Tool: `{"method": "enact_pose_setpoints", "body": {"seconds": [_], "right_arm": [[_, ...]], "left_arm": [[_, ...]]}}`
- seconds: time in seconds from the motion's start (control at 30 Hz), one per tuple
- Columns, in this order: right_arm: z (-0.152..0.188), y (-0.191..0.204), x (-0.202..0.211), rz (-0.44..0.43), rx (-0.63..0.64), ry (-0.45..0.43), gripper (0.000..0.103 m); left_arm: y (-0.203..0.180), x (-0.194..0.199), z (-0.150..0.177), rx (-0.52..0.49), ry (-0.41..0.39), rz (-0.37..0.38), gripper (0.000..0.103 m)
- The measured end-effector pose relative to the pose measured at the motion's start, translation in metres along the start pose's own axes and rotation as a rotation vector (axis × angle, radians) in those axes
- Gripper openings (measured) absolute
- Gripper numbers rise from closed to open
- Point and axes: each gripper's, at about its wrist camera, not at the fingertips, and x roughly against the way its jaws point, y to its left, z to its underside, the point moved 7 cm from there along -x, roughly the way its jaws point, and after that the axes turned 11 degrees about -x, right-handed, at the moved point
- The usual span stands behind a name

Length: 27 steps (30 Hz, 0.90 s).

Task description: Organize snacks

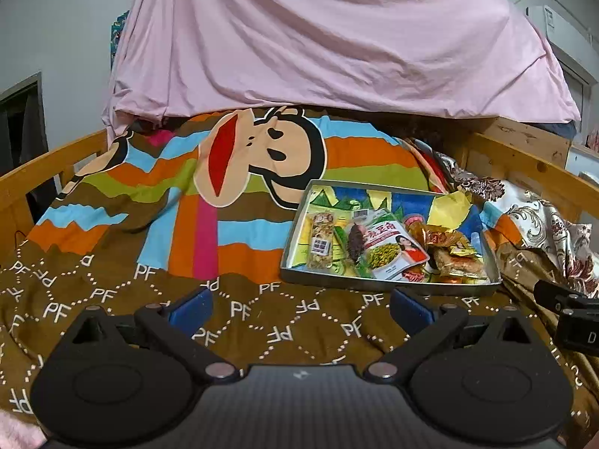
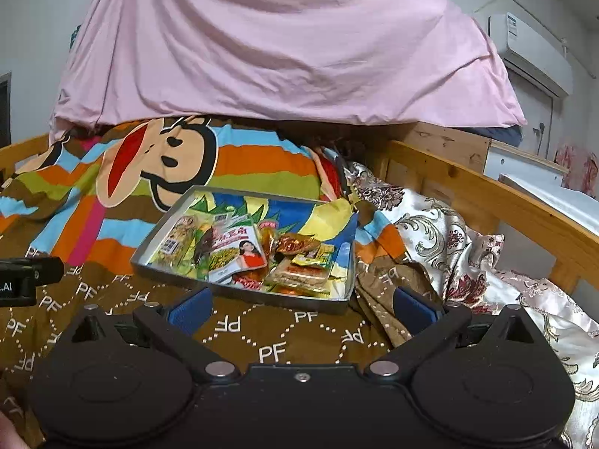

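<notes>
snack tray [image 1: 389,287] on striped bedspread [image 1: 239,232], wooden-railed bed.

Monkey-print bedspread [image 1: 232,187], draped pink sheet [image 1: 318,37], wooden bed rail [image 2: 486,202], wall air conditioner [image 2: 531,52].

A wooden-railed bed [image 1: 56,157] carries a striped monkey-print blanket [image 1: 239,194]. A shallow metal tray [image 2: 239,293] of snack packets [image 2: 239,250] lies on it, beside a floral satin quilt [image 2: 441,232].
</notes>
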Motion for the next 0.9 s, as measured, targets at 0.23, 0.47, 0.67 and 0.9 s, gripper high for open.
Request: {"method": "enact_pose_setpoints", "body": {"seconds": [0.23, 0.47, 0.67, 0.9], "right_arm": [[0.006, 0.002, 0.002, -0.002, 0.005, 0.017, 0.102], [0.013, 0.002, -0.001, -0.005, 0.008, 0.045, 0.102], [0.018, 0.005, -0.004, -0.006, 0.027, 0.067, 0.102], [0.02, 0.004, -0.007, -0.006, 0.026, 0.083, 0.102]], "left_arm": [[0.005, 0.005, 0.009, -0.007, 0.013, -0.009, 0.103], [0.007, 0.004, 0.016, -0.021, 0.029, -0.019, 0.103], [0.007, 0.004, 0.019, -0.024, 0.038, -0.018, 0.103], [0.007, 0.002, 0.02, -0.03, 0.046, -0.02, 0.103]]}}
